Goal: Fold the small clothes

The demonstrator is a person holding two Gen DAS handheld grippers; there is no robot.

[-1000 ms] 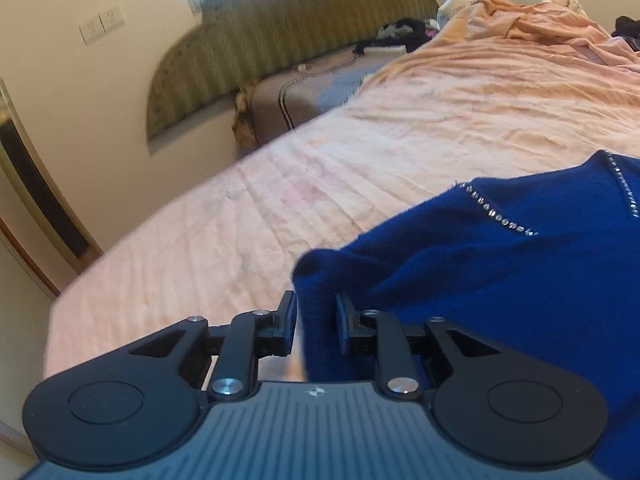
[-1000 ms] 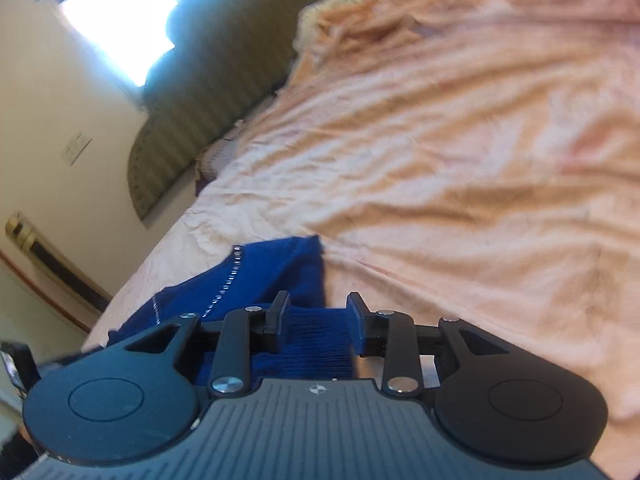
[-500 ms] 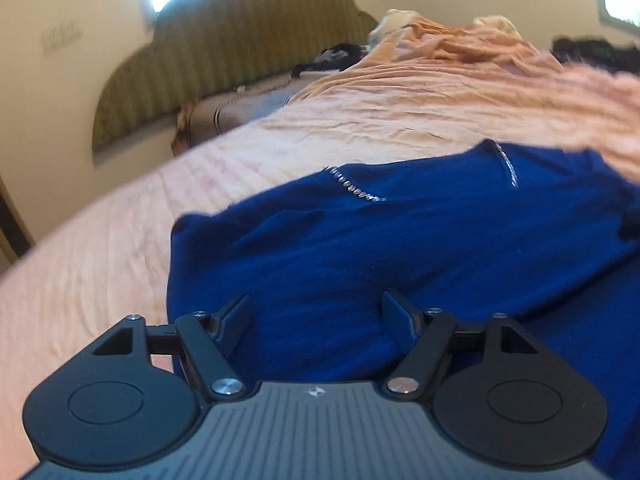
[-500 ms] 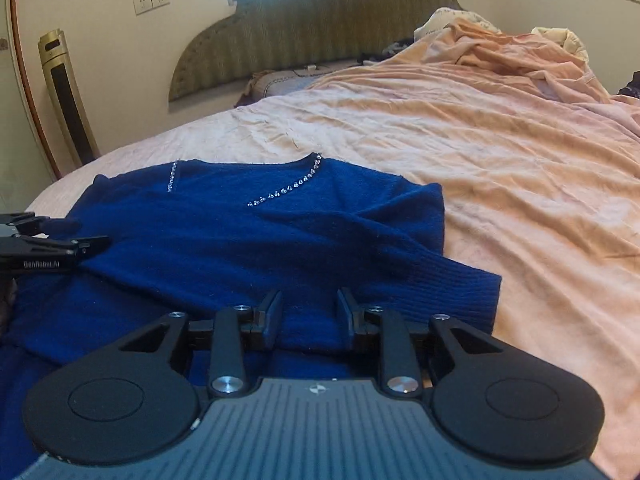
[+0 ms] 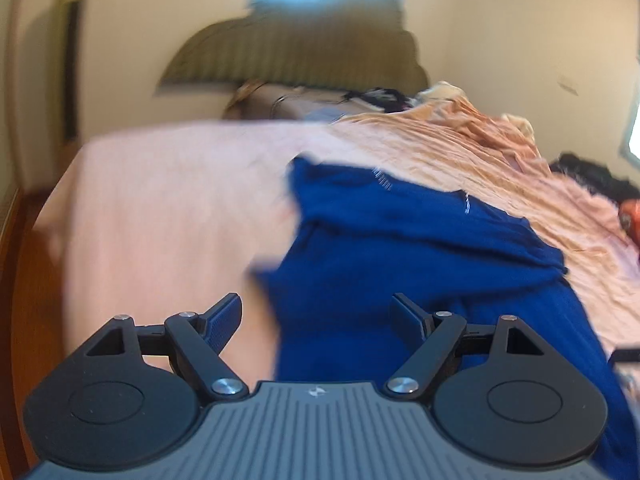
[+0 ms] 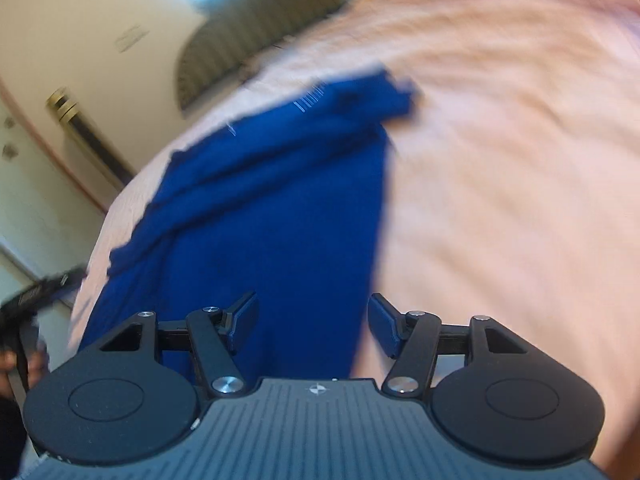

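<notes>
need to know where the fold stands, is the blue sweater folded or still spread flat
Partly folded: the blue sweater lies on the bed with its top part doubled over the body. Both grippers are open, off it.

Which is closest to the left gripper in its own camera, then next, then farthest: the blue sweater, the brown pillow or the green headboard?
From the left gripper:
1. Blue sweater, right ahead, slightly right, on the pink bedspread.
2. Brown pillow, at the bed's far end.
3. Green headboard, behind the pillow, against the wall.
</notes>
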